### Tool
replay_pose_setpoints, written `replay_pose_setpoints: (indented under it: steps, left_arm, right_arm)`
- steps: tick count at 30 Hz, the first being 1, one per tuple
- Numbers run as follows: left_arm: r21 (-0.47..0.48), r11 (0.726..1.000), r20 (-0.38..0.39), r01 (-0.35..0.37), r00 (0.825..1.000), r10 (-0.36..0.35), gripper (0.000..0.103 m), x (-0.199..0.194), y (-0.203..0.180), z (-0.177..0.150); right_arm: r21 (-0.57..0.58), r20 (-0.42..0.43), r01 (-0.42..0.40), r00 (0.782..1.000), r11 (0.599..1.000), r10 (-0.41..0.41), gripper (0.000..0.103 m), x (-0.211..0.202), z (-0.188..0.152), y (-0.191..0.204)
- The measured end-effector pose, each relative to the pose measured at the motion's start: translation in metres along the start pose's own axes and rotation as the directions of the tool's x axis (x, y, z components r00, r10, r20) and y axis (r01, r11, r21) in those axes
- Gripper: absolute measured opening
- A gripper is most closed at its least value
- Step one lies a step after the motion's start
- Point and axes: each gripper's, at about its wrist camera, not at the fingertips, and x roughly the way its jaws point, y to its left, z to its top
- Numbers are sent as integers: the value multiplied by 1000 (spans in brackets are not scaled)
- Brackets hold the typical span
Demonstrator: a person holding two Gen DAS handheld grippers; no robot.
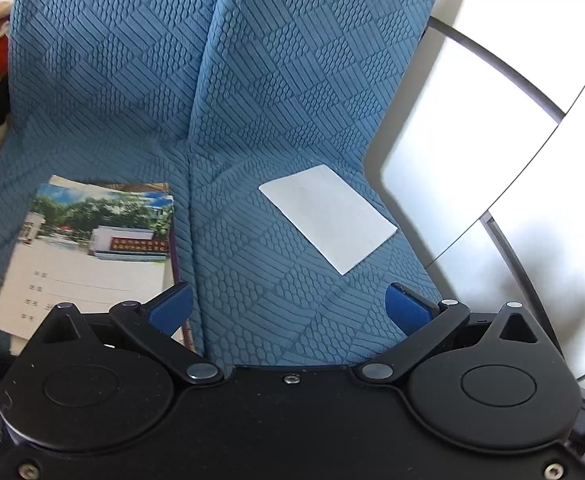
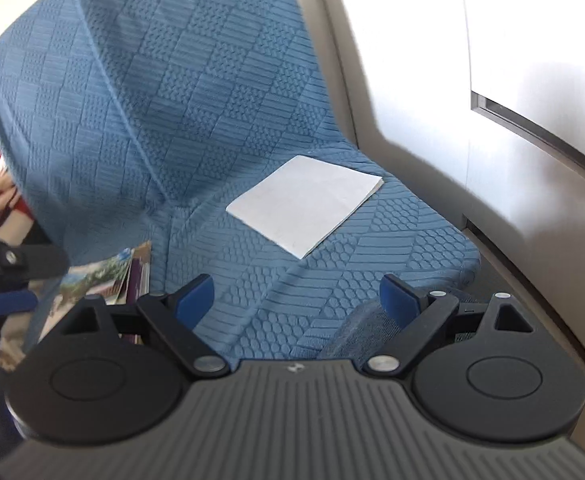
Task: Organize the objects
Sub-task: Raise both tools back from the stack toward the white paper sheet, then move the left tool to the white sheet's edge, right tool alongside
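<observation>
A photo-covered booklet [image 1: 88, 256] tops a small stack on the left seat cushion of a blue-covered sofa [image 1: 276, 92]; a white folded paper [image 1: 328, 216] lies flat on the right cushion. Left gripper [image 1: 288, 308] and right gripper [image 2: 296, 300] hover above, jaws wide, empty.

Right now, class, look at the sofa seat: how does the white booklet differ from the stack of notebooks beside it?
The white booklet has a blank cover; the top of the stack of notebooks shows a photo of a building and trees with printed lines. The booklet lies alone, while the notebooks are piled together. The booklet sits on the right cushion, the stack on the left. Both lie flat on the blue sofa.
</observation>
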Motion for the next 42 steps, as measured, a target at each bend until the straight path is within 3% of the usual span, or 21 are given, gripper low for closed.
replay_pose_setpoints:
  steps: [4, 10, 19, 24, 29, 33, 35, 39, 42]
  left_arm:
    - [-47, 999, -9, 26, 1000, -27, 102, 23, -1, 2]
    - [-58, 998, -48, 32, 998, -35, 102, 69, -1, 4]
    - [-158, 980, -76, 118, 988, -131, 100, 118, 7, 13]
    - [-169, 974, -82, 150, 983, -165, 89, 147, 6, 16]
    - [-262, 940, -104, 218, 962, -252, 68, 182, 10, 19]
    - [-357, 899, -118, 254, 942, -314, 56, 207, 16, 20]
    - [-398, 881, -131, 256, 934, -331, 48, 219, 20, 20]
    - [-461, 849, -144, 257, 923, -358, 44, 235, 27, 15]
    - [-477, 846, -169, 238, 920, -355, 42, 245, 27, 13]
  right_arm:
    - [22, 43, 26, 999, 999, -27, 91, 9, 5, -9]
    - [146, 66, 49, 996, 988, -60, 91, 40, 16, -44]
    - [231, 130, 40, 989, 972, -72, 90, 79, 31, -63]
    - [261, 134, 1, 990, 965, -37, 86, 104, 42, -71]
    - [357, 120, 9, 991, 934, -56, 61, 128, 50, -85]
    - [384, 115, -32, 993, 923, -13, 54, 147, 56, -94]
    - [417, 109, -48, 994, 907, 2, 54, 156, 58, -102]
    - [475, 64, -34, 998, 879, 4, 54, 182, 64, -118]
    - [517, 21, -40, 999, 855, 34, 54, 205, 67, -130]
